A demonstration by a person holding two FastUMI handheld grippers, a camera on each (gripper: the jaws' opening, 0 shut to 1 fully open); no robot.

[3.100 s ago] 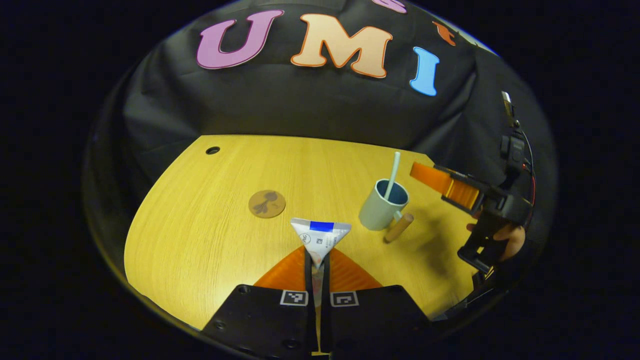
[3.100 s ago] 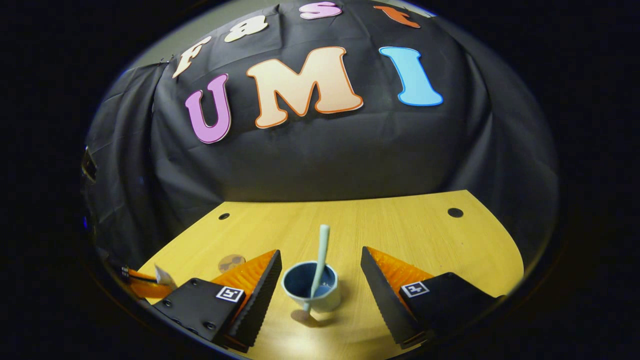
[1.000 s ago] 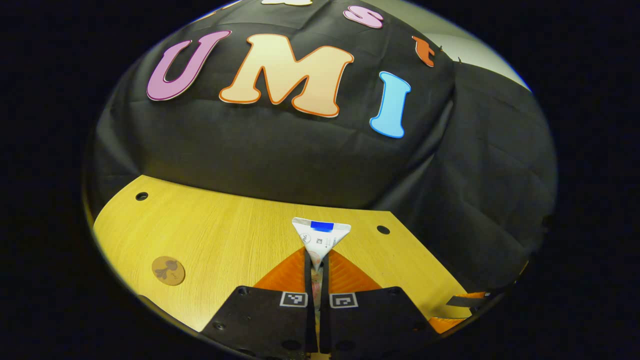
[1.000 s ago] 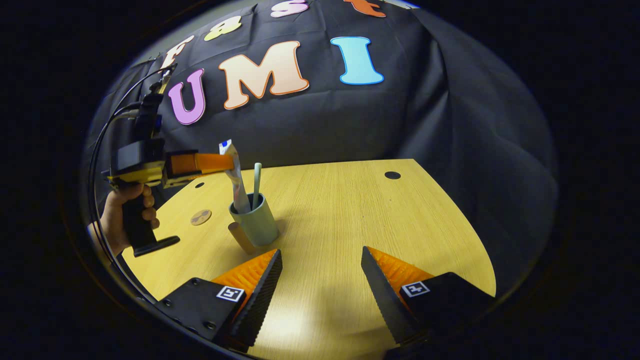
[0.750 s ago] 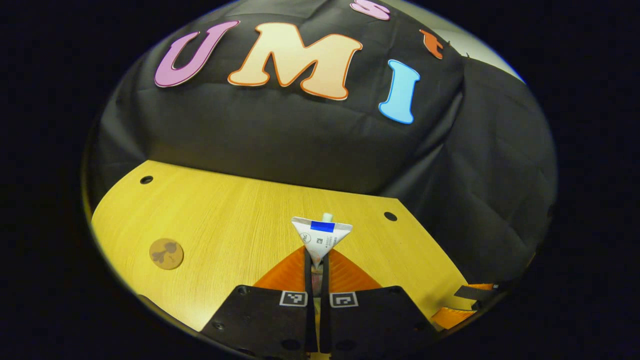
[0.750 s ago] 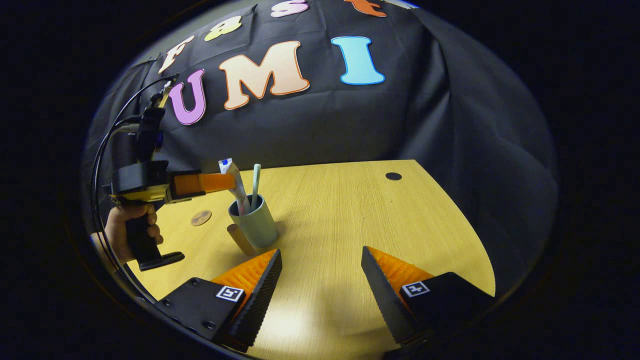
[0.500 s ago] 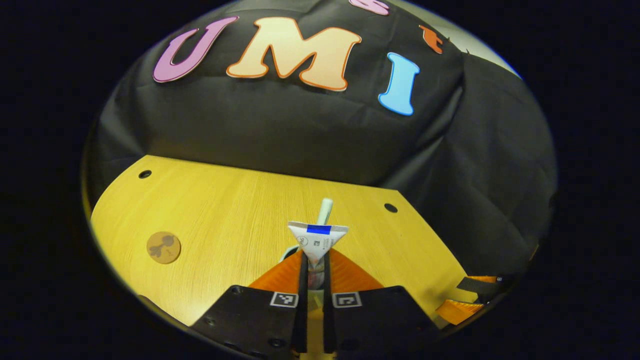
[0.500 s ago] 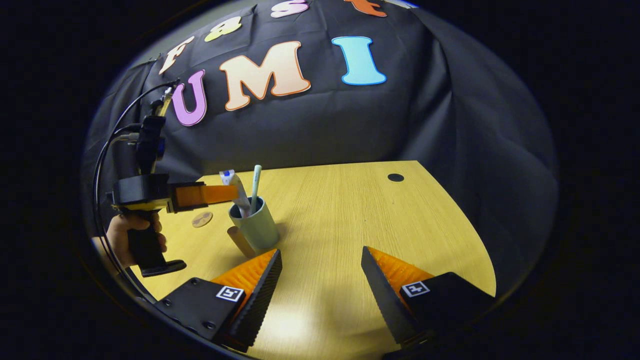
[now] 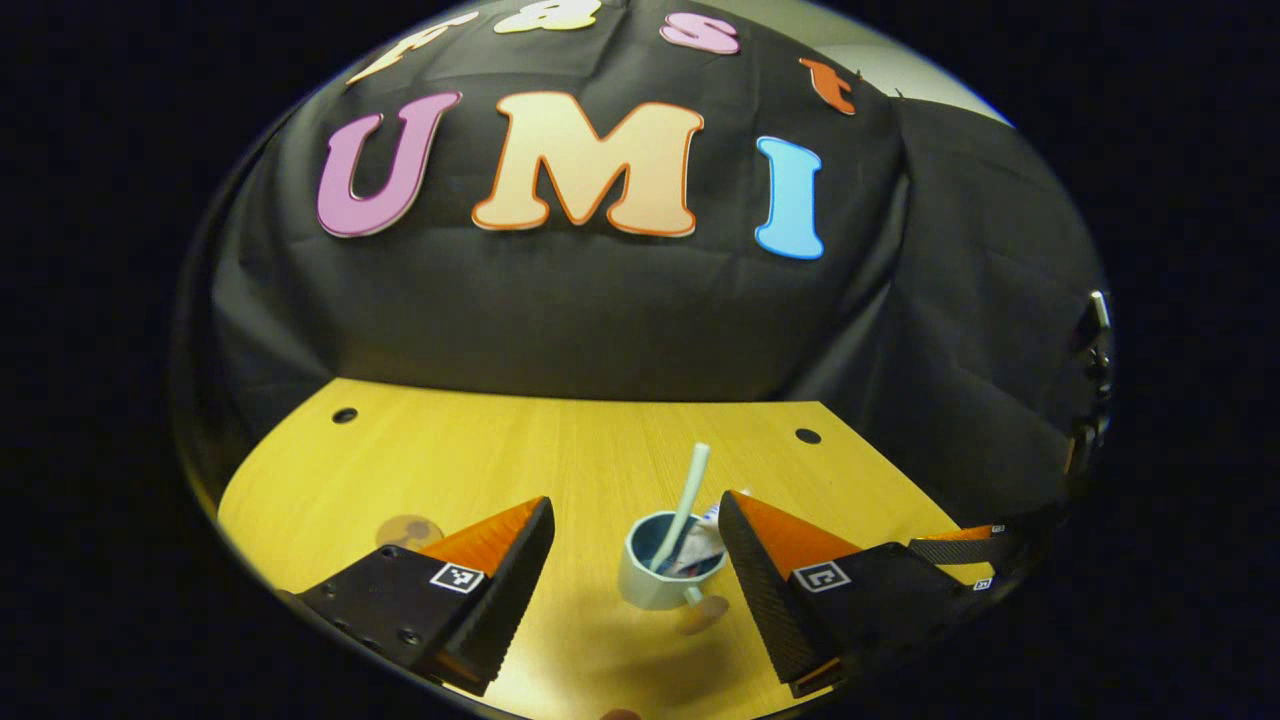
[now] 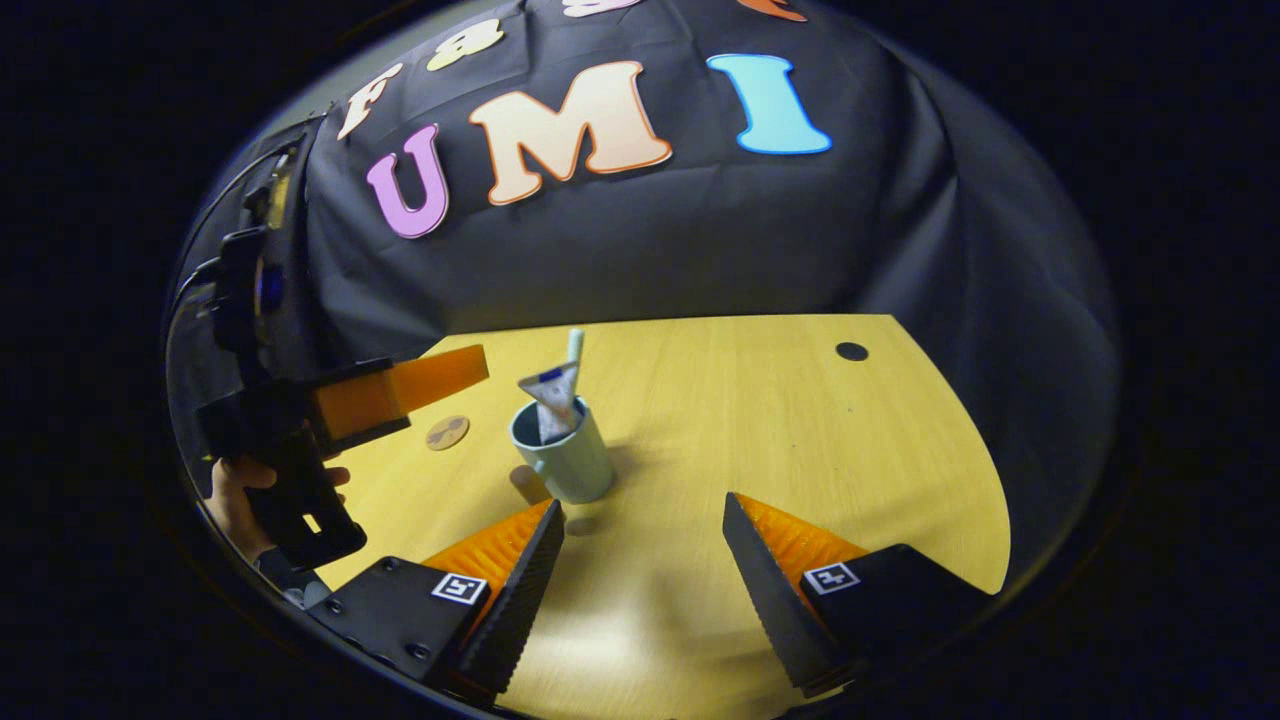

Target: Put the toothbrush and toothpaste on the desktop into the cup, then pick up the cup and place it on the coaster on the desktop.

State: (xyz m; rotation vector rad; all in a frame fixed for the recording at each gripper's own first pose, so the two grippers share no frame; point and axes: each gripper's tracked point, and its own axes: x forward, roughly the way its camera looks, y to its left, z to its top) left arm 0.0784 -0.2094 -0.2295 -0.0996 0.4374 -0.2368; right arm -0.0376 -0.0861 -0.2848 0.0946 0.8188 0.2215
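Toothpaste now apparently loose in cup, left gripper parted.

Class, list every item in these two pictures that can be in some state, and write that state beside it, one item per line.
Left hand-held gripper: open, empty, above the cup.
Right hand-held gripper: open, empty, short of the cup.
Cup: upright on the desk, not on the coaster.
Toothbrush: standing in the cup, leaning.
Toothpaste: in the cup, crimped end up.
Coaster: flat on the desk, bare.

A wooden table against black cloth.
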